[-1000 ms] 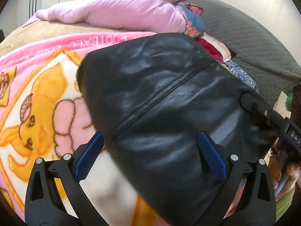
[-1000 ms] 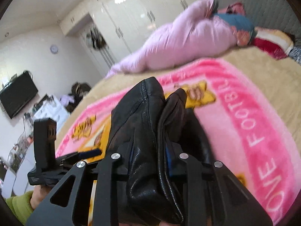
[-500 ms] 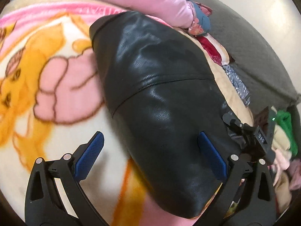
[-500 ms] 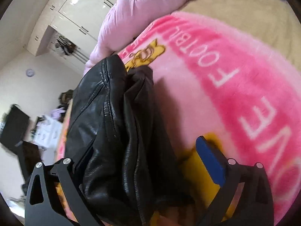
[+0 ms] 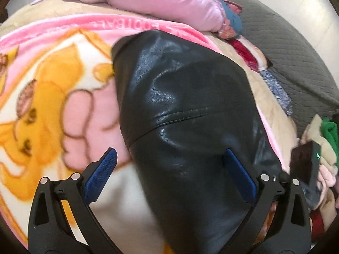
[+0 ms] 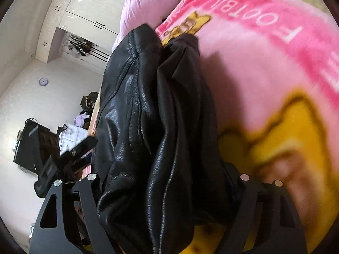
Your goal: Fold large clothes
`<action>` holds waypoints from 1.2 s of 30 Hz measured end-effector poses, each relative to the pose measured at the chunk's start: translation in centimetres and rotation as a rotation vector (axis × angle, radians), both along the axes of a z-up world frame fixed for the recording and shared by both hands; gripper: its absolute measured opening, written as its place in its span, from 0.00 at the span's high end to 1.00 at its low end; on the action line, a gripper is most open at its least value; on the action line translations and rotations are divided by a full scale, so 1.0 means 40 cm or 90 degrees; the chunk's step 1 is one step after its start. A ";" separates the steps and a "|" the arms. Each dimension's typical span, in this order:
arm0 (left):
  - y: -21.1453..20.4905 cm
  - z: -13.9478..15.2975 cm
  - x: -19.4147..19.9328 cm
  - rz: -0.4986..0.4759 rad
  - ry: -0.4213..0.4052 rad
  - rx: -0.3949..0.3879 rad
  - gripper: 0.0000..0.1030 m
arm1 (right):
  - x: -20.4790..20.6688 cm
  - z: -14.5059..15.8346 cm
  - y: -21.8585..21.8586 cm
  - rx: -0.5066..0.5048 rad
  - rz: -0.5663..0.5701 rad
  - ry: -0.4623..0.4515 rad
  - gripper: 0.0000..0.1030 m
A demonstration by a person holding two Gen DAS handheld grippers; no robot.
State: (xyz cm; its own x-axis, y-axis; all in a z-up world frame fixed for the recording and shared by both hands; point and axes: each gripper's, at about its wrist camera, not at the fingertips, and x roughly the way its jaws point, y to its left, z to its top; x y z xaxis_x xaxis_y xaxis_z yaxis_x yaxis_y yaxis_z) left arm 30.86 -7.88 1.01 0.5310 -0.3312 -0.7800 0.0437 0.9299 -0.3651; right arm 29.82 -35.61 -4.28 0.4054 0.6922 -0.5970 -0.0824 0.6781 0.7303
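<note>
A black leather jacket (image 5: 186, 114) lies folded in a long bundle on the pink cartoon blanket (image 5: 55, 97). My left gripper (image 5: 169, 169) is open, its blue pads wide apart over the bundle's near end and not gripping it. In the right wrist view the jacket's stacked folds (image 6: 152, 127) fill the space between my right gripper's jaws (image 6: 167, 177). The jaws stand wide apart and the fingertips are hidden by the leather. The right gripper body also shows at the left wrist view's right edge (image 5: 305, 165).
A pink puffy coat (image 5: 148, 0) lies at the back of the bed. A grey quilted cover (image 5: 296, 48) is on the right, with piled clothes (image 5: 326, 131) beside it. A wardrobe (image 6: 84, 21) and a dark screen (image 6: 27, 144) stand across the room.
My right gripper opened and let go of the jacket's folds a second ago and stays wide. The left gripper has stayed open, shifting over the bundle as it settled on the blanket.
</note>
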 end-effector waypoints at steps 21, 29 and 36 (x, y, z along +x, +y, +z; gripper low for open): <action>0.015 -0.002 -0.076 -0.023 -0.025 0.055 0.09 | -0.170 0.078 0.135 -0.175 -0.101 -0.172 0.16; 0.010 0.005 -0.096 -0.023 -0.027 0.056 0.09 | -0.218 0.077 0.145 -0.242 -0.116 -0.213 0.11; 0.013 0.018 -0.124 -0.026 -0.036 0.061 0.09 | -0.248 0.106 0.117 -0.240 -0.138 -0.234 0.11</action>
State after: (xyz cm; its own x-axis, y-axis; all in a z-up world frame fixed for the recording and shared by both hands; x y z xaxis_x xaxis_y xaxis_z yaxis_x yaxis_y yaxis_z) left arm 25.89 -7.35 1.75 0.5626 -0.2796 -0.7780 0.1007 0.9572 -0.2712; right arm 19.89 -30.93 -0.02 0.7421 0.3366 -0.5796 -0.1149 0.9158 0.3848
